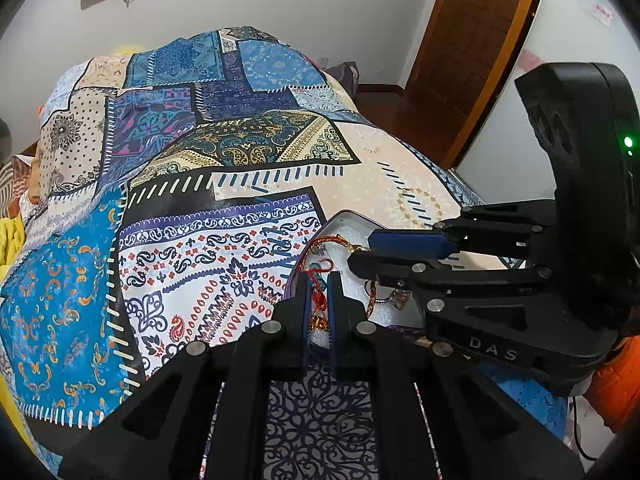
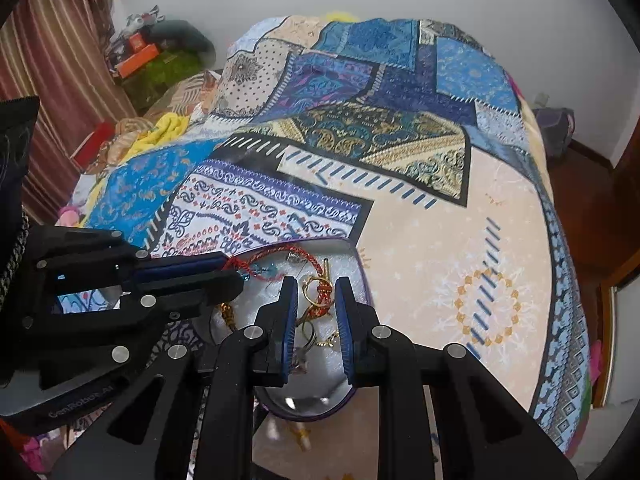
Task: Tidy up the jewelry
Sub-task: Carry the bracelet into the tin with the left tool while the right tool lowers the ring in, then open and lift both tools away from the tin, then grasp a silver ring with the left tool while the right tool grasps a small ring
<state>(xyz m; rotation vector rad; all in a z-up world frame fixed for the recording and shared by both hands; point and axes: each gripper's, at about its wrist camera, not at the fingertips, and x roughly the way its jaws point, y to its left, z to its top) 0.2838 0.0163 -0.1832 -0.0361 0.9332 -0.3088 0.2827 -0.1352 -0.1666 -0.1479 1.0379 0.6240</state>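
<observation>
Left wrist view. Your left tongs (image 1: 318,300) are drawn narrow, pads close on either side of a red cord bracelet (image 1: 320,280); the cord runs up between them, and I judge they pinch it, though the contact itself is hard to read. The bracelet lies in a heart-shaped tin (image 1: 348,220) lined with white padding, resting on the patchwork bedspread (image 1: 224,152). Your right tongs (image 1: 400,250) reach in from the right, pointing left across the tin, jaws nearly together. Under them sit a ring (image 1: 380,294) and a loose gold chain (image 1: 352,246).

Right wrist view. Your right tongs (image 2: 316,320) stand over the tin (image 2: 356,256), angled steeply down, a narrow gap between the pads. In that gap shows a red knotted cord with a gold clasp (image 2: 320,290); it looks below the tips, not squeezed, so I cannot tell that anything is held. The cord's long axis runs roughly along the fingers, away from you. Your left tongs (image 2: 228,270) come in from the left, tips at the tin's far rim on the red bracelet (image 2: 256,260).

Judgement: the right hand is nearer the knotted piece, and it lies straight ahead and below.
</observation>
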